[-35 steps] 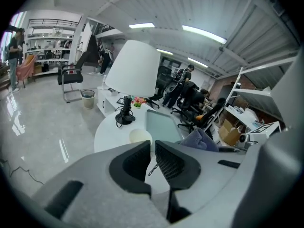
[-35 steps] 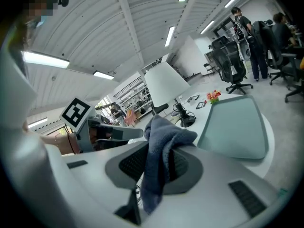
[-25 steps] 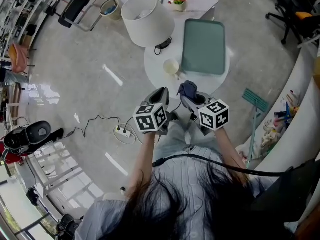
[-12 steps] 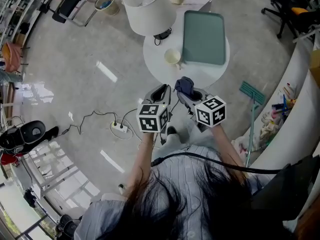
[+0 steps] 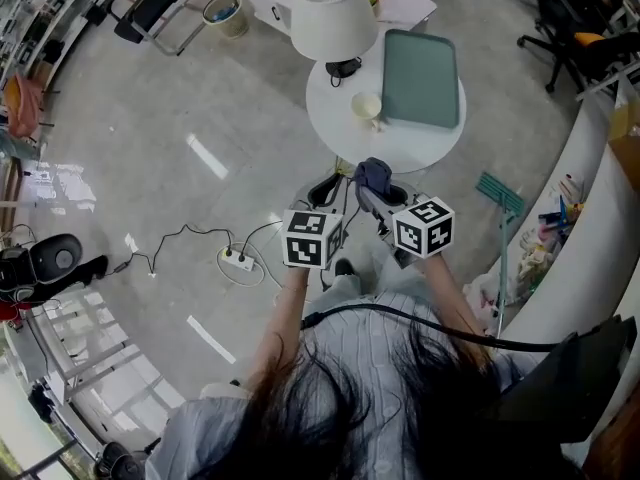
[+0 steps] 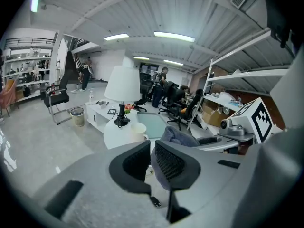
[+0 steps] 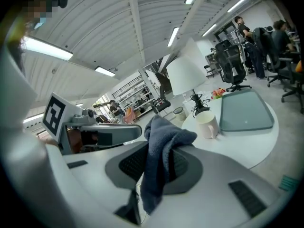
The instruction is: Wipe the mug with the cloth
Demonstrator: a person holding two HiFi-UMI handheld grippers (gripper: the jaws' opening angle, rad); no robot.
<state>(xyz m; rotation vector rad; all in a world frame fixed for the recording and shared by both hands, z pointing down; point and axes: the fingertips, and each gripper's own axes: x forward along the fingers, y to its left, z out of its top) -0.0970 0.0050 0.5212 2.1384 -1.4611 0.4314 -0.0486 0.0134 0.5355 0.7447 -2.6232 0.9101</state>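
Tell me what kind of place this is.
Most likely an open-plan office or lab workspace. Rolling office chairs stand around, metal shelving racks line one side, and strip lights run across the ceiling.

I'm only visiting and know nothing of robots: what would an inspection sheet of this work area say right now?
Surface: round white table, mostly bare.
Job's things: cream mug upright on the table; blue-grey cloth held off the table.
Clutter: green tray, white-shaded lamp.
Grippers: left gripper jaws almost together, empty; right gripper shut on cloth.
Cables: corded white power strip on floor.
Surroundings: black office chair, waste bin.
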